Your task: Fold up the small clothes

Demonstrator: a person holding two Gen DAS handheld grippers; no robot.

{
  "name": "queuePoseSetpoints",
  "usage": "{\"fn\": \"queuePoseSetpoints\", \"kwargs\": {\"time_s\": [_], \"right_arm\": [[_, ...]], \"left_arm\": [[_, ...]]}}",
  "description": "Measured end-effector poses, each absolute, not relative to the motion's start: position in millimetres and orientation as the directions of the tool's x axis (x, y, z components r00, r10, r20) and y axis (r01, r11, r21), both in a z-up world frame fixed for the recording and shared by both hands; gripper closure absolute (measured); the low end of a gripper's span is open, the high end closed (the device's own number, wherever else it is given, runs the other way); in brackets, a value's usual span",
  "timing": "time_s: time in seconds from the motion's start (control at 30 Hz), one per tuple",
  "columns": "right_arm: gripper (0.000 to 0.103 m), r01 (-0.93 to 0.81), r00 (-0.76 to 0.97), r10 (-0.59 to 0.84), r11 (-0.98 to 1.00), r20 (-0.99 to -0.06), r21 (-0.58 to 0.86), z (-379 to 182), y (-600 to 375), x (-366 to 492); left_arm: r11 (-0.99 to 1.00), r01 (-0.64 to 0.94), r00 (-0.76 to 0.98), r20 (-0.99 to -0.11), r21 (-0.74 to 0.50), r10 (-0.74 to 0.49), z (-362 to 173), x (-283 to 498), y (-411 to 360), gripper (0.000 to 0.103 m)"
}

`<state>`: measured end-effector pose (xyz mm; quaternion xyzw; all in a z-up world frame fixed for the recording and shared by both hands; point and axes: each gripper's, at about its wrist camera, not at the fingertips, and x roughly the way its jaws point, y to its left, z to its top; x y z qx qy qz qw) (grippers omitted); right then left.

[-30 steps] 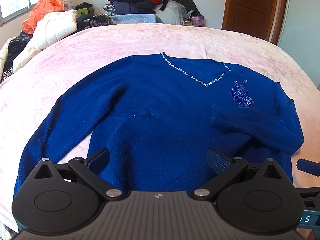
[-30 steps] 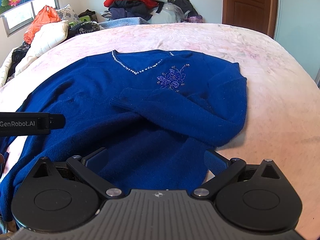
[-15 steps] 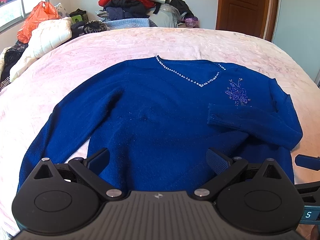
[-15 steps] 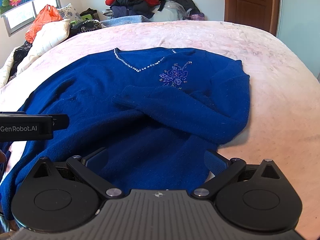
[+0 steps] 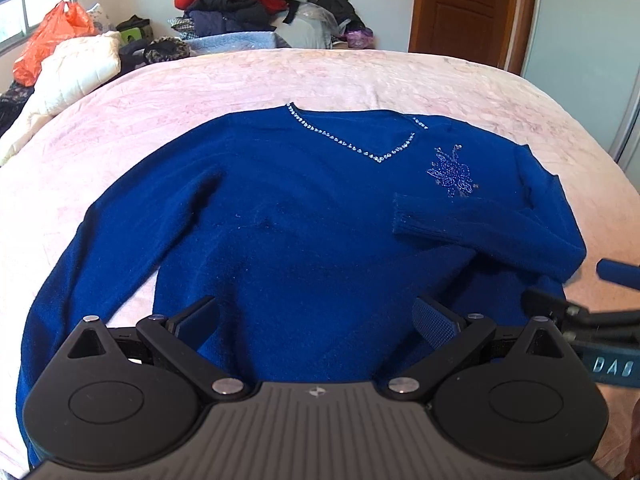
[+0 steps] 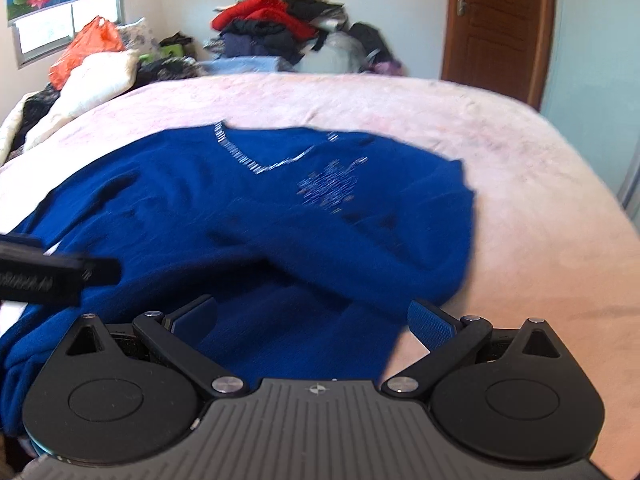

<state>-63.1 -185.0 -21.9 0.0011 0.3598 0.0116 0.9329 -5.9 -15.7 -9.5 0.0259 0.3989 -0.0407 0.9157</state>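
A dark blue V-neck sweater (image 5: 304, 216) with a beaded neckline and a beaded flower lies flat, front up, on the pink bed (image 5: 280, 80). Its right sleeve (image 5: 484, 228) is folded across the chest; its left sleeve (image 5: 92, 248) lies spread out toward the near left. My left gripper (image 5: 316, 320) is open and empty above the sweater's hem. My right gripper (image 6: 312, 320) is open and empty above the hem's right side, over the same sweater (image 6: 248, 216). Each gripper shows at the edge of the other's view.
A heap of clothes (image 5: 248, 4) is piled beyond the bed's far edge. White bedding (image 5: 76, 72) and an orange bag (image 5: 48, 48) lie at the far left. A wooden door (image 5: 464, 12) stands at the back right. Bare pink bedspread surrounds the sweater.
Both grippers have drawn back and risen a little, so the sweater sits lower and farther in view. The right wrist view is blurred by motion. The sweater has not moved.
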Motion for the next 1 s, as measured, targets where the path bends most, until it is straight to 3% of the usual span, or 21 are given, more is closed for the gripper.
{"fn": "queuePoseSetpoints", "kwargs": {"time_s": [0.7, 0.87, 1.0], "right_arm": [[0.0, -0.102, 0.769, 0.075, 0.995, -0.635, -0.006, -22, -174, -57], [0.004, -0.12, 0.864, 0.019, 0.978, -0.502, -0.17, -13, -169, -50], [0.015, -0.21, 0.862, 0.029, 0.929, -0.506, -0.306, -19, -154, -27]], "left_arm": [[0.994, 0.072, 0.685, -0.728, 0.077, 0.007, -13, -6, -18, 0.0], [0.994, 0.07, 0.687, -0.727, 0.082, 0.012, -14, -7, -16, 0.0], [0.994, 0.071, 0.682, -0.732, 0.082, 0.012, -15, -6, -16, 0.0]]}}
